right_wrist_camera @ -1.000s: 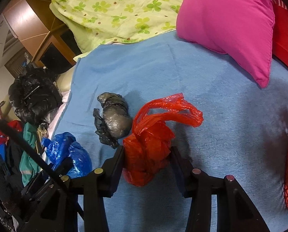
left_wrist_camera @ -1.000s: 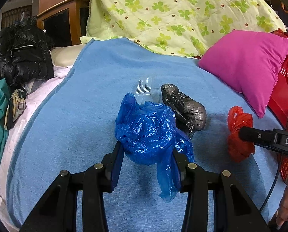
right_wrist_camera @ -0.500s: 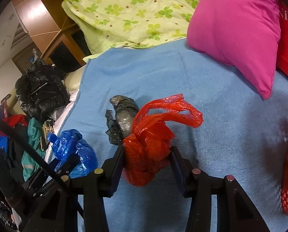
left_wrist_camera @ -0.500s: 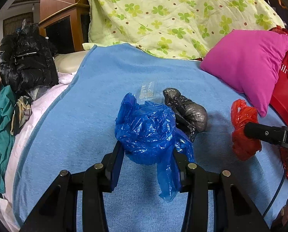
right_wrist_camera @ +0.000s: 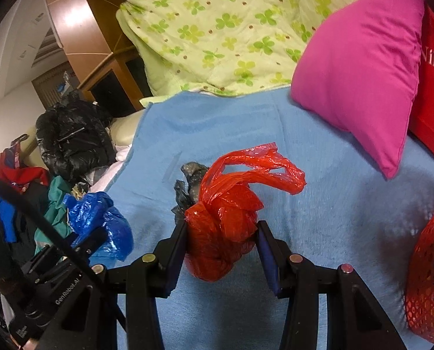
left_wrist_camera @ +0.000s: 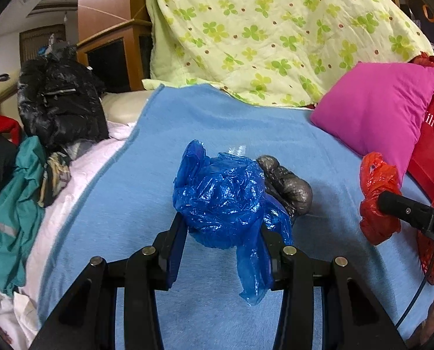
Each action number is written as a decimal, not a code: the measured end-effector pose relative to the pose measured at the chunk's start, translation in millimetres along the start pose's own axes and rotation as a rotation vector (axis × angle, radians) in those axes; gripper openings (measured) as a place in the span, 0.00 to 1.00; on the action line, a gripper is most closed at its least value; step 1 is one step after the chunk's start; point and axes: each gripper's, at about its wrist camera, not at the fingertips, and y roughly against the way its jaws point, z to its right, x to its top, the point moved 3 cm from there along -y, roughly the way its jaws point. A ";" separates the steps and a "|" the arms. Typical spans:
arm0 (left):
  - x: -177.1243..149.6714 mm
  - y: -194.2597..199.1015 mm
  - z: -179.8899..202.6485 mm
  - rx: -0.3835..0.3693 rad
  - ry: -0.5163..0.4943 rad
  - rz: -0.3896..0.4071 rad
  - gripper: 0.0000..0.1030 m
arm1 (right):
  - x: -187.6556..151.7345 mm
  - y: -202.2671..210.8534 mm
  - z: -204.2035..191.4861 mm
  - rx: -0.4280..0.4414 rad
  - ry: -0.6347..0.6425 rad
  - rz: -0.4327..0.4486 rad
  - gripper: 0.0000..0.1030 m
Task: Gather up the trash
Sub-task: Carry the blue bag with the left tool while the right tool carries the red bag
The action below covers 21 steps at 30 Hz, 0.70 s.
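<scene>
My left gripper (left_wrist_camera: 222, 233) is shut on a crumpled blue plastic bag (left_wrist_camera: 222, 198) and holds it above the blue blanket (left_wrist_camera: 129, 204). My right gripper (right_wrist_camera: 221, 233) is shut on a crumpled red plastic bag (right_wrist_camera: 225, 213), also lifted off the blanket. A dark grey plastic bag (left_wrist_camera: 290, 186) lies on the blanket just behind both; it also shows in the right wrist view (right_wrist_camera: 187, 186). A clear plastic wrapper (left_wrist_camera: 237, 149) lies flat beyond the blue bag. The red bag (left_wrist_camera: 377, 198) shows at the right of the left wrist view, and the blue bag (right_wrist_camera: 100, 221) at the left of the right wrist view.
A pink pillow (left_wrist_camera: 374, 116) and a red shopping bag (left_wrist_camera: 432, 151) lie at the right. A red mesh basket (right_wrist_camera: 430, 268) is at the near right. A floral quilt (left_wrist_camera: 260, 35) is piled behind. A black jacket (left_wrist_camera: 59, 102) and clothes (left_wrist_camera: 15, 210) lie left.
Both grippers have risen and drawn back with their bags held. The grey bag and clear wrapper stay on the blanket and now sit lower behind the held bags.
</scene>
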 end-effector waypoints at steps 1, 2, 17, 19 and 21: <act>1.5 2.8 0.0 0.003 0.000 0.004 0.45 | 0.7 3.1 -1.2 0.002 0.005 0.010 0.48; 3.7 6.1 0.1 0.003 0.001 0.006 0.45 | 1.4 6.8 -2.4 0.004 0.010 0.022 0.48; 28.2 53.8 21.9 0.011 -0.032 0.086 0.45 | 8.2 59.7 -11.3 0.057 0.057 0.162 0.48; 30.6 60.7 28.1 0.011 -0.048 0.101 0.45 | 9.4 66.2 -11.7 0.064 0.061 0.180 0.48; 32.1 66.2 33.9 0.009 -0.059 0.111 0.45 | 10.4 72.8 -12.1 0.074 0.063 0.199 0.48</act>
